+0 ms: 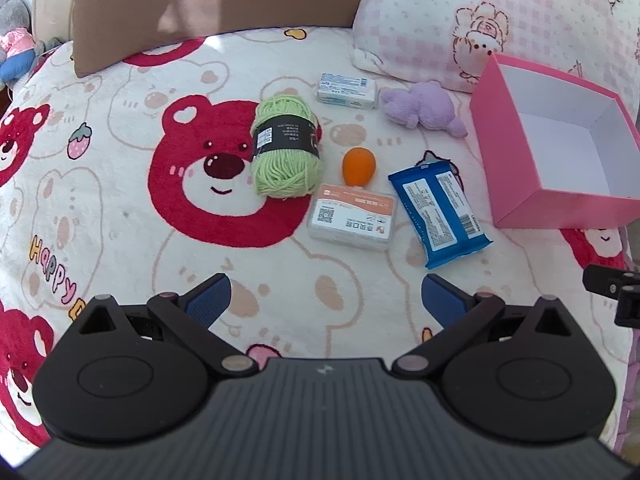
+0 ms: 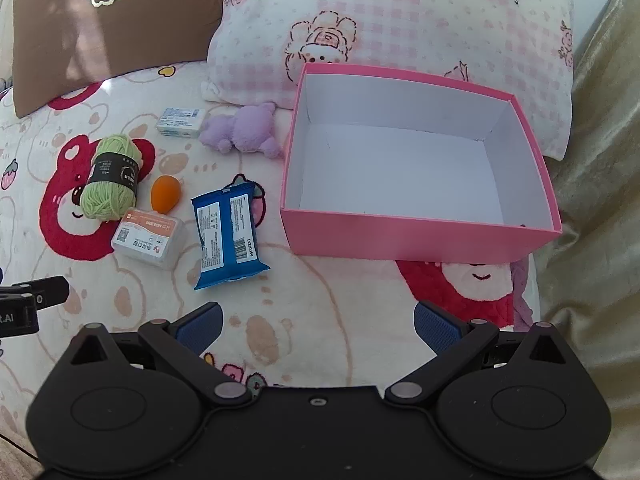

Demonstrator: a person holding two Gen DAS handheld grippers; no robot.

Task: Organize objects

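The pink box (image 2: 420, 236) stands open on the bear-print blanket (image 1: 120, 208), and its white inside holds nothing. All other places are given here from this box.

Just to the left of its near corner lies the blue packet (image 2: 228, 236), flat, with its printed label up, close to the box wall but not touching it. Further left is the clear plastic case (image 2: 150, 238) with an orange and white label. Behind this case sits the orange egg-shaped sponge (image 2: 165, 193), and beside the sponge, still further from the box, lies the skein of green yarn (image 2: 110, 176) with a black paper band. The yarn seems to touch the corner of the case.

Near the far left corner of the box rests the purple plush toy (image 2: 244, 130) — it is very near the box wall, touching or almost. Left of the toy is a small white carton (image 2: 182, 122) with blue print. Behind the box leans a pink checked pillow (image 2: 380, 20), and a brown cushion (image 2: 116, 24) stands far to the left.

The left gripper (image 1: 326, 300) hangs above the blanket in front of the case, its jaws wide apart with nothing between them. The right gripper (image 2: 318, 326) hangs before the near wall of the box — its jaws are also wide and hold nothing.
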